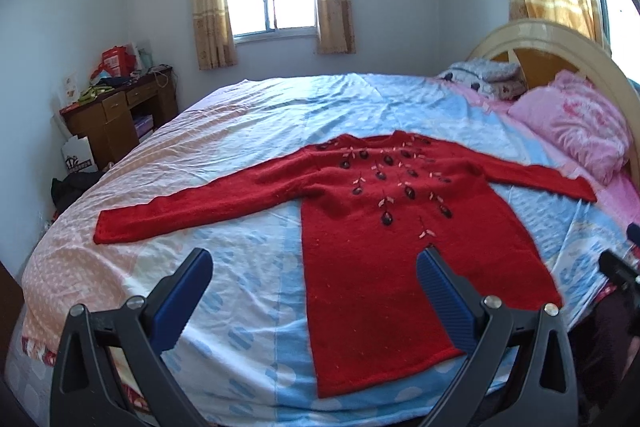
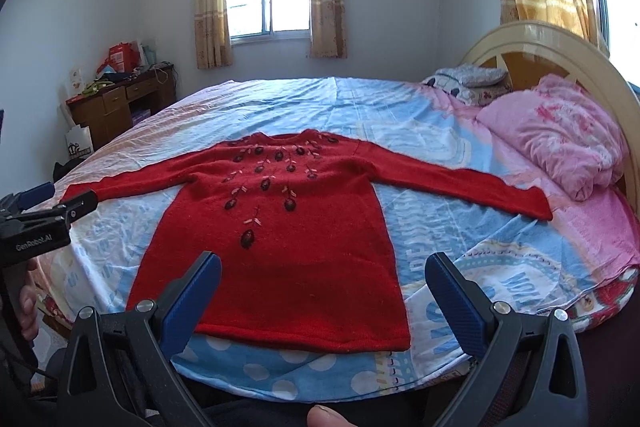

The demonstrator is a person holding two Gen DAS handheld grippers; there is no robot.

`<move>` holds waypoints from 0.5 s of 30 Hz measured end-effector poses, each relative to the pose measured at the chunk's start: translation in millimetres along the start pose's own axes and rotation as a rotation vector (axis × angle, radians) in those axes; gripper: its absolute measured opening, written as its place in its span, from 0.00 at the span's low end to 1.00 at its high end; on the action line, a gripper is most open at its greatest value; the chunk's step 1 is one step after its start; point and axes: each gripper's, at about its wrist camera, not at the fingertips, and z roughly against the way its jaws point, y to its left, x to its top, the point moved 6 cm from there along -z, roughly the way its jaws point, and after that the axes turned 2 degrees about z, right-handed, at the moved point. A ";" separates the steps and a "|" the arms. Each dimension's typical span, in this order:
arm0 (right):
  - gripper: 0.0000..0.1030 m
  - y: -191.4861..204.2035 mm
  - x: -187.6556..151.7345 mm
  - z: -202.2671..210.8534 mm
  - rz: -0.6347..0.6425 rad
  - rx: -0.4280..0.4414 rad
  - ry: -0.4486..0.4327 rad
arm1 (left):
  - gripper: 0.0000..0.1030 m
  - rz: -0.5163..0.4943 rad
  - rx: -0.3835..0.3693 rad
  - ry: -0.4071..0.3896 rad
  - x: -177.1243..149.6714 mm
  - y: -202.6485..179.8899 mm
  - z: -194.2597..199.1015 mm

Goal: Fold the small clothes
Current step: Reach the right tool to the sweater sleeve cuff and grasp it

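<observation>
A small red knitted sweater (image 1: 384,227) (image 2: 280,235) with dark embroidered flowers lies flat, front up, on the bed, both sleeves spread out sideways and its hem toward me. My left gripper (image 1: 316,259) hovers open above the near left part of the bed, its right finger over the sweater's lower body. My right gripper (image 2: 324,265) is open above the hem's right side, holding nothing. The left gripper's body (image 2: 36,223) shows at the left edge of the right wrist view.
The bed sheet (image 1: 248,131) is blue, white and pink. A pink pillow (image 2: 560,135) and folded bedding (image 2: 468,79) lie by the cream headboard (image 2: 552,43) on the right. A wooden desk (image 1: 120,107) with clutter stands in the far left corner.
</observation>
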 end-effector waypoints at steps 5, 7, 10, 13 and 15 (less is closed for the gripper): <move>0.99 -28.1 -1.8 -23.2 -0.046 -0.024 0.030 | 1.00 -0.045 0.000 0.044 -0.5 -12.0 -34.3; 0.99 -44.6 -2.8 -33.3 -0.080 -0.044 0.043 | 1.00 -0.050 -0.007 0.052 1.5 -16.0 -44.0; 0.99 -70.6 -5.7 -49.8 -0.111 -0.094 0.070 | 1.00 -0.057 -0.010 0.065 5.6 -24.1 -60.0; 0.99 -98.3 -7.1 -67.4 -0.144 -0.127 0.108 | 1.00 -0.062 -0.023 0.072 9.6 -33.6 -74.1; 0.99 -121.3 -5.0 -79.2 -0.176 -0.143 0.129 | 1.00 -0.065 -0.023 0.075 12.2 -39.6 -83.7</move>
